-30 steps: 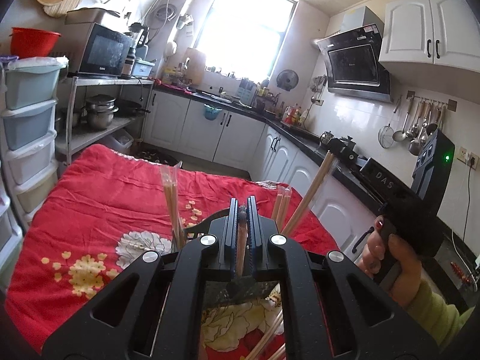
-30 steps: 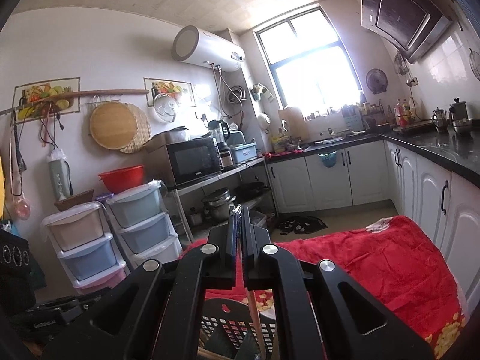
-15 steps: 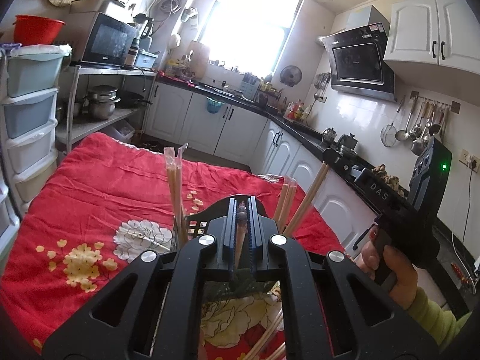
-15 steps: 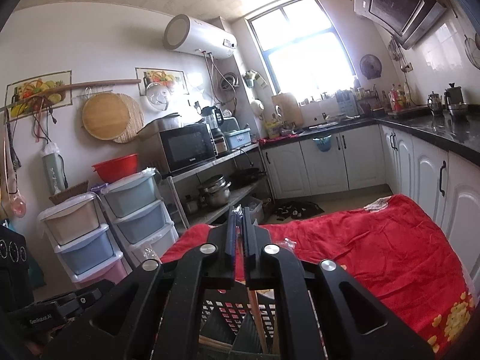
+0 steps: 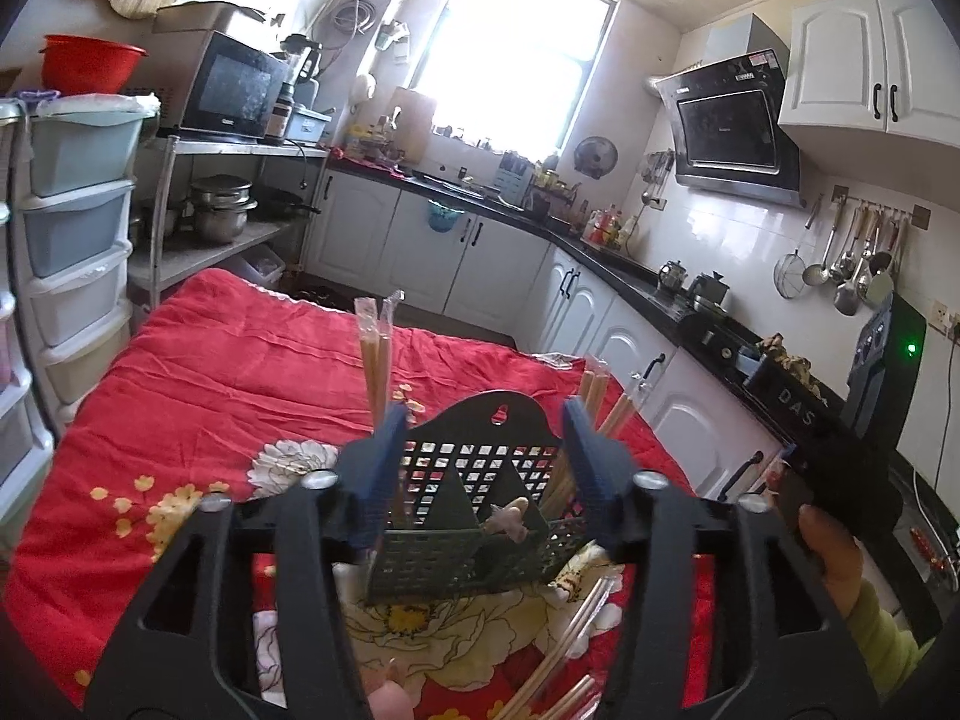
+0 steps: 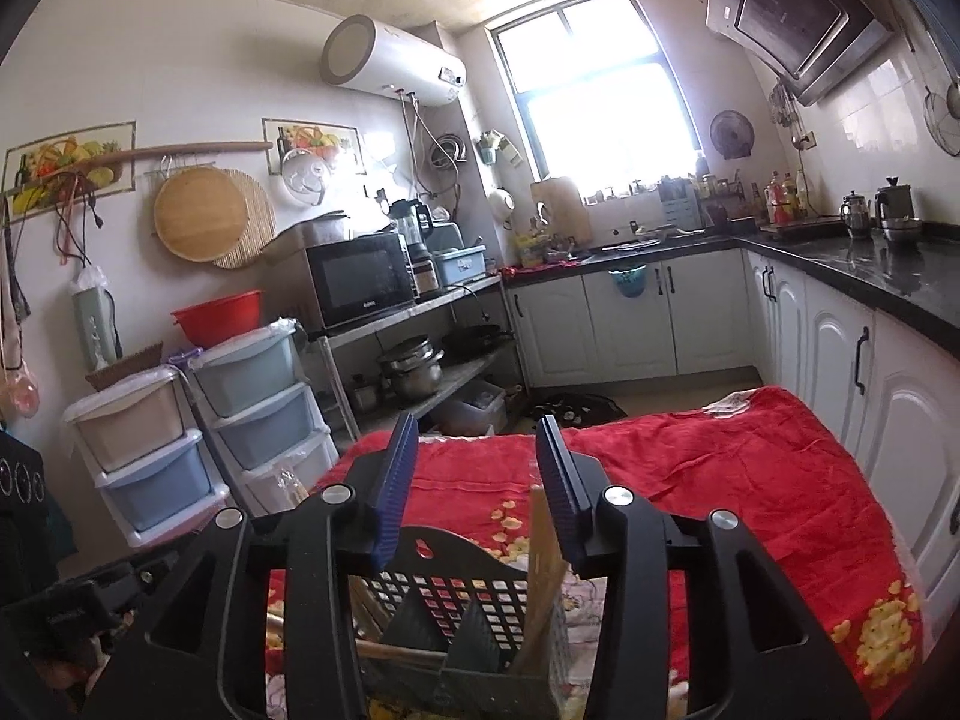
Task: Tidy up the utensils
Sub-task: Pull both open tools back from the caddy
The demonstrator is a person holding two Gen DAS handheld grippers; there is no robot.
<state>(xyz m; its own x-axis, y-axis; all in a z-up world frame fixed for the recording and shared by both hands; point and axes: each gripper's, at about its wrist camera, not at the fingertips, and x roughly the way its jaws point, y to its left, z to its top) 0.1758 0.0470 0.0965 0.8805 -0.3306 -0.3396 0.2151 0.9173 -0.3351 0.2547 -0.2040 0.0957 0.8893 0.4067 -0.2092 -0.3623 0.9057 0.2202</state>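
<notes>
- The rack (image 5: 480, 468), a dark perforated plastic holder with dividers, stands on the red cloth (image 5: 228, 372) just beyond both tools.
- Left gripper (image 5: 480, 420): jaws apart, having just been opening. No pad presses on anything; the rack's arched back wall shows in the gap between the blue pads (image 5: 384, 450).
- A pale pink handle (image 5: 510, 519) leans inside the rack, below the left jaws and free of them.
- Wrapped chopsticks (image 5: 375, 348) rise upright from the rack's left end, just behind the left pad. More sticks (image 5: 591, 390) lean out at the right end, behind the right pad.
- Loose sticks (image 5: 570, 642) lie on the cloth in front of the rack, under the left gripper.
- Right gripper (image 6: 477, 462): jaws also apart, just been opening, gripping nothing. The rack (image 6: 456, 600) sits below and between its fingers.
- A wooden utensil (image 6: 543, 564) stands tilted in the rack's right compartment, its top close under the right pad (image 6: 558, 480); whether they touch I cannot tell.
- A hand (image 5: 831, 552) holds the right gripper's grip, at the edge of the left view.
</notes>
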